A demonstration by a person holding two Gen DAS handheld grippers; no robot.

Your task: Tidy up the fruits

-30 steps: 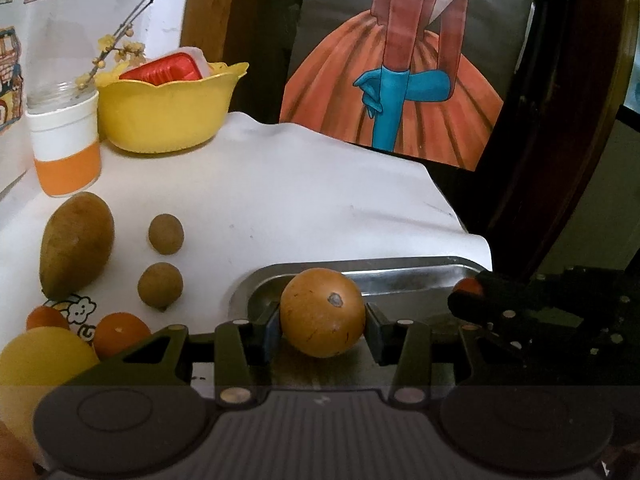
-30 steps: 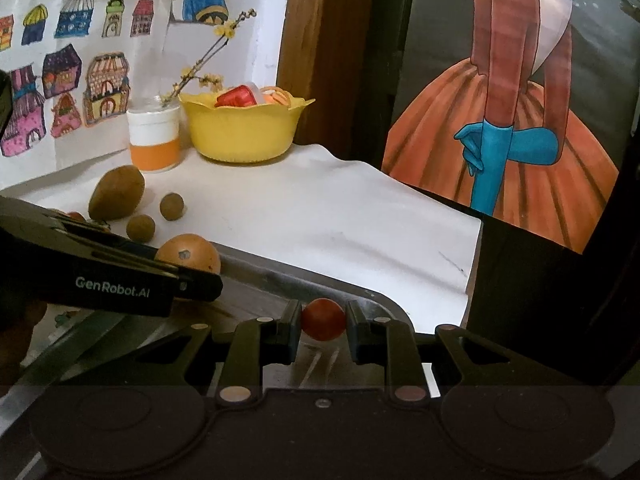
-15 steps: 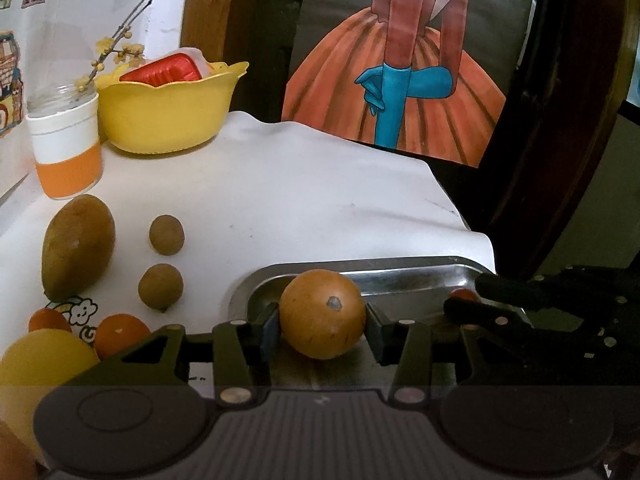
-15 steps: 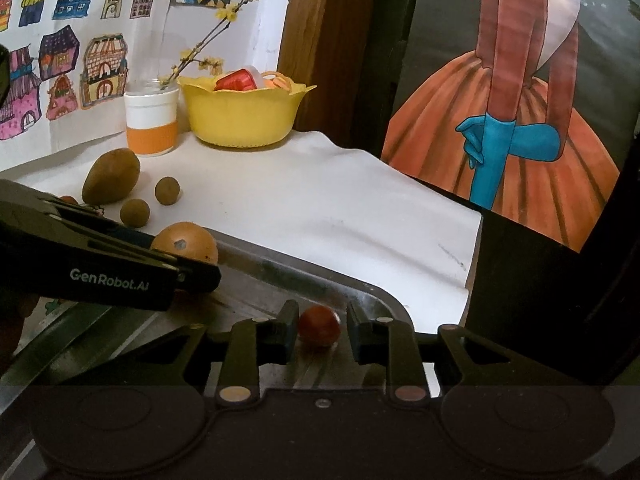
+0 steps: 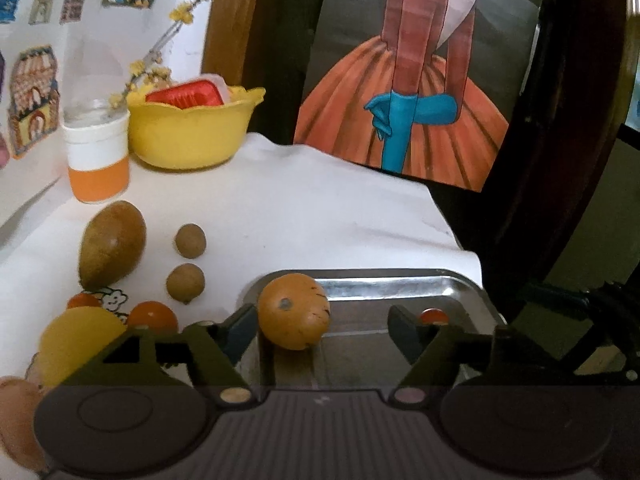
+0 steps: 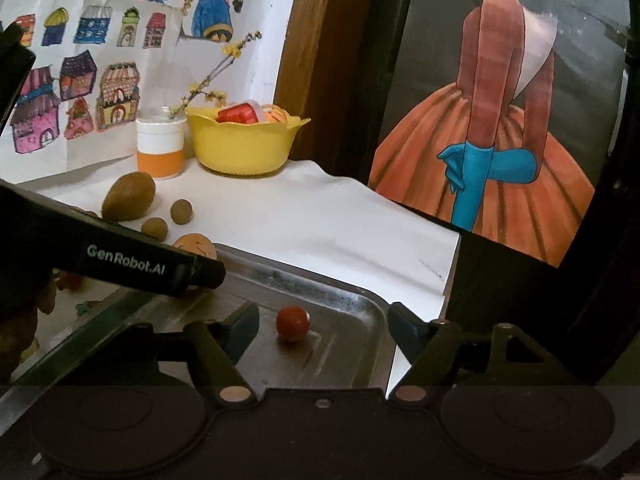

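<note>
Fruits on the metal tray (image 5: 400, 282): we see both tools spread wide, gripping nothing.

The orange fruit (image 5: 294, 310) sits at the tray's left end, just beside one finger of our left tool (image 5: 322, 334); the small red fruit (image 6: 293, 322) lies in the tray between the fingers of our right tool (image 6: 323, 330), touching neither. On the white-covered bench (image 5: 304, 216), a brown oval fruit (image 5: 113, 243) and two small brown fruits (image 5: 190, 241) wait left of the tray.
</note>
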